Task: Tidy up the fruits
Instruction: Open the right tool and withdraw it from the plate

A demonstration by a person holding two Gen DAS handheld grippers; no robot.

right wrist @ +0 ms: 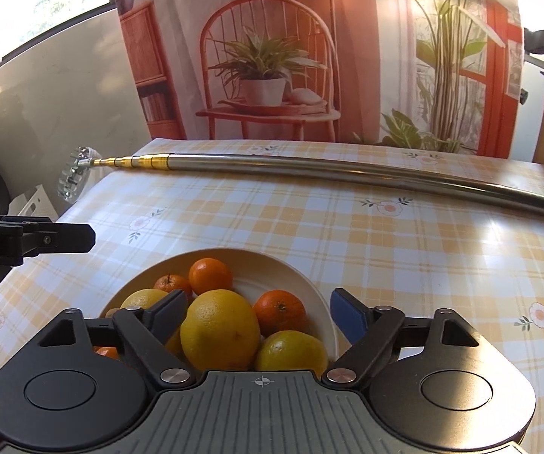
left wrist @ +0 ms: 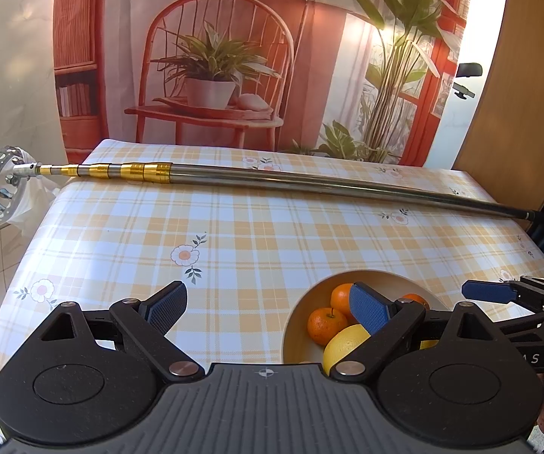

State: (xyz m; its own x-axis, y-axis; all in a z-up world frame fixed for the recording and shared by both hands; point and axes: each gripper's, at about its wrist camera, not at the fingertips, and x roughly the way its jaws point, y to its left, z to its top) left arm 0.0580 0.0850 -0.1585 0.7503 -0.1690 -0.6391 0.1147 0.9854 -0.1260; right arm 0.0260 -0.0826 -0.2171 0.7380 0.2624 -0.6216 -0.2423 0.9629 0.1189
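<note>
The left black two-finger gripper with blue pads (left wrist: 268, 308) is held level, its jaws spread wide and empty. The right black two-finger gripper with blue pads (right wrist: 258, 316) sits close beside it, jaws likewise wide apart, gripping nothing.

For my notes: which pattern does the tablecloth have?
The tablecloth has a yellow-orange and white check with small flowers, clearest in the right wrist view.

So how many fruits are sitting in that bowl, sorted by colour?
Orange fruits: 3 in plain view, plus an orange sliver behind the fingers, unclear.
Yellow fruits: 3.
Total: at least 6.
</note>
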